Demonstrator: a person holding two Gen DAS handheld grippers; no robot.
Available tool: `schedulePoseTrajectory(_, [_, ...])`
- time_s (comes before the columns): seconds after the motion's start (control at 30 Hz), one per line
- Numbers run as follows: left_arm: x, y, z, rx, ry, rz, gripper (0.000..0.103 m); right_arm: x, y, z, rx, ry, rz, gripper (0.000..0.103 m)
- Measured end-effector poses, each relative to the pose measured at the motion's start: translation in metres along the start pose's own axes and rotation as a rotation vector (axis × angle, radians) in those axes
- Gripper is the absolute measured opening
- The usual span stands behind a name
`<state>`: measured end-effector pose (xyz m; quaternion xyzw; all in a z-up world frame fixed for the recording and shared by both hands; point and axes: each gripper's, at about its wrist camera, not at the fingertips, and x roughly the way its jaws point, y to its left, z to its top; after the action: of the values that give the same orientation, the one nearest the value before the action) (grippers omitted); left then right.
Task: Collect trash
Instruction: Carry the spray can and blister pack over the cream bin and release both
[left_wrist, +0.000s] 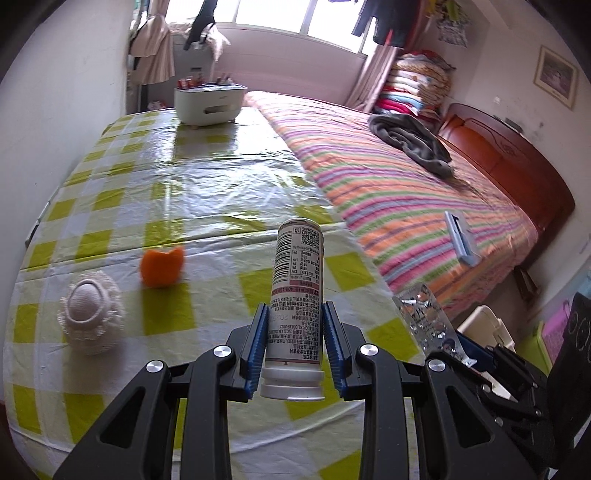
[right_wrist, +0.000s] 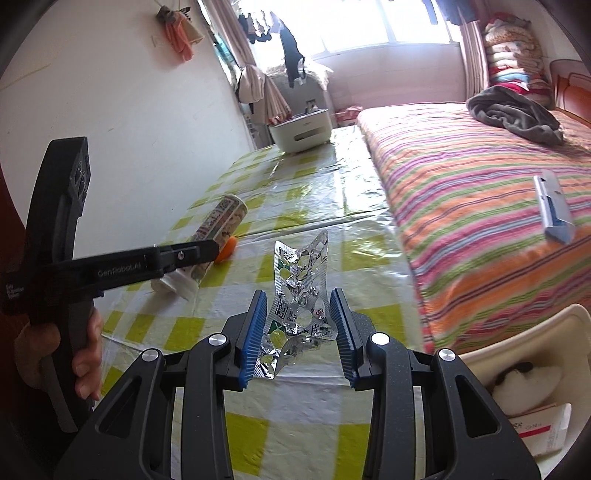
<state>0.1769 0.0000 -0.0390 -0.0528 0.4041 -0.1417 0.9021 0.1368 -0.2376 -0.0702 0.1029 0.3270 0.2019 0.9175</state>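
1. Left gripper (left_wrist: 294, 334): its blue pads are closed against both sides of a tube (left_wrist: 295, 310) — a white cylinder with a printed label and barcode. The tube's white cap end points back toward the camera; its far end projects forward over the table (left_wrist: 221, 177).
2. Right gripper (right_wrist: 298, 326): a crumpled foil blister pack (right_wrist: 301, 299) stands between the pads. The left pad touches its lower edge; whether the right pad touches it cannot be told, so the grip is uncertain.
3. In the right wrist view the left gripper (right_wrist: 192, 254) shows from the side, with the tube (right_wrist: 218, 225) tilted in its jaws and held above the checked cloth.
4. Orange peel (left_wrist: 162, 267) lies on the table, left of the tube.
5. A white knitted item (left_wrist: 90, 314) sits on the table, left of the peel.
6. Bin (right_wrist: 524, 332): white, at lower right beside the table — it holds a carton and white scraps.
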Motion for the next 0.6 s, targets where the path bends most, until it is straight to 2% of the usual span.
schedulePoseTrajectory(0.6, [0.021, -0.092, -0.023, 0.151, 0.061, -0.082, 0.029, -0.057, -0.066, -0.011, 0.103, -0.094, -0.093, 0.035])
